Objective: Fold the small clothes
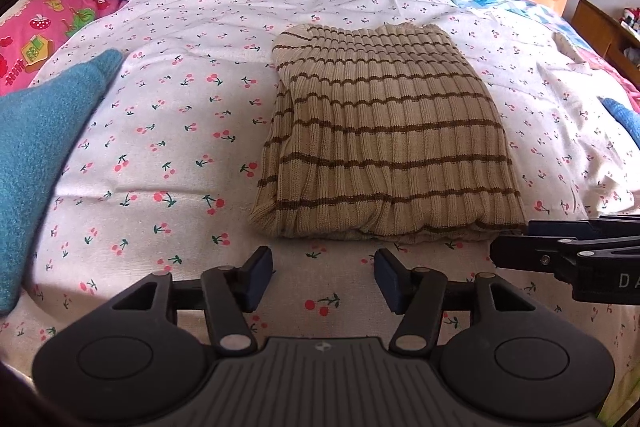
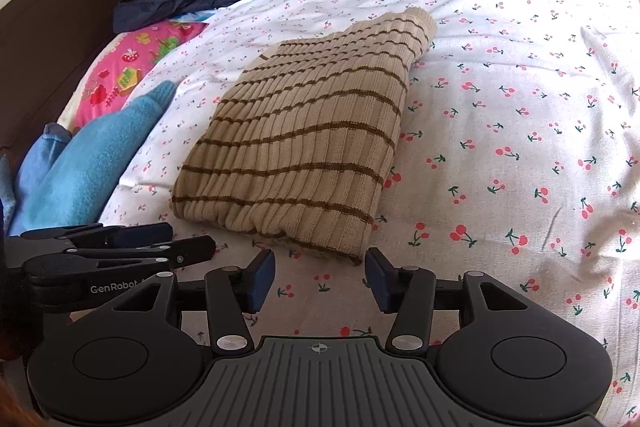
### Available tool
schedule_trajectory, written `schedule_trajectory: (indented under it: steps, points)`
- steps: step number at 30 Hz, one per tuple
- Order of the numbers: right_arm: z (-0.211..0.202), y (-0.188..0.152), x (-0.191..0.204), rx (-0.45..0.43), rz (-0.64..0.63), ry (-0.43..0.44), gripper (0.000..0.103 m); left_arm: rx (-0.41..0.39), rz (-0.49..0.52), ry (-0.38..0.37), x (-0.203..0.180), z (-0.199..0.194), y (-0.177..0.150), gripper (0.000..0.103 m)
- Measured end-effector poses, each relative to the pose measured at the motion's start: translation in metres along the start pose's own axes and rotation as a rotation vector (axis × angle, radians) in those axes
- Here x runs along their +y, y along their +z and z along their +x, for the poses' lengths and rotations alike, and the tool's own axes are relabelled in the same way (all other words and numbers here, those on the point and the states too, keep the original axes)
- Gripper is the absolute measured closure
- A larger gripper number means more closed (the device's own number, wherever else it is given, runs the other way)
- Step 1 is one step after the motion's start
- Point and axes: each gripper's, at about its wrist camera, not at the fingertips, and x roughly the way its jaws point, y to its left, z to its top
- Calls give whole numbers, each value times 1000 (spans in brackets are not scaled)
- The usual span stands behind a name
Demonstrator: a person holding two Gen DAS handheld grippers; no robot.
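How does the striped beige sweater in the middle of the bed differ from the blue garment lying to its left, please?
The striped beige sweater is ribbed knit with thin brown stripes; the blue garment is plain and fuzzy. The sweater is folded into a neat flat rectangle, while the blue one lies loose and tapers to a point. The sweater sits mid-bed just ahead of both claws; the blue one lies off to the left edge. Both rest on the cherry-print sheet, and neither is gripped.

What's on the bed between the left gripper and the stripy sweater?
Nothing but the cherry-print sheet. In the left wrist view, the open left gripper sits just short of the folded striped sweater, with bare sheet between them.
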Motion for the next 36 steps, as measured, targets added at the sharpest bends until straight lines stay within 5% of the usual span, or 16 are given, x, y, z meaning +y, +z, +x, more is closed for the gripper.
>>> schedule_trajectory:
  steps: [17, 36]
  points:
    - [0, -5, 14, -41, -2, -24, 53, -17, 89, 111, -16, 1, -6, 27]
    - [-8, -7, 16, -71, -6, -47, 50, -5, 52, 77, -10, 2, -6, 25]
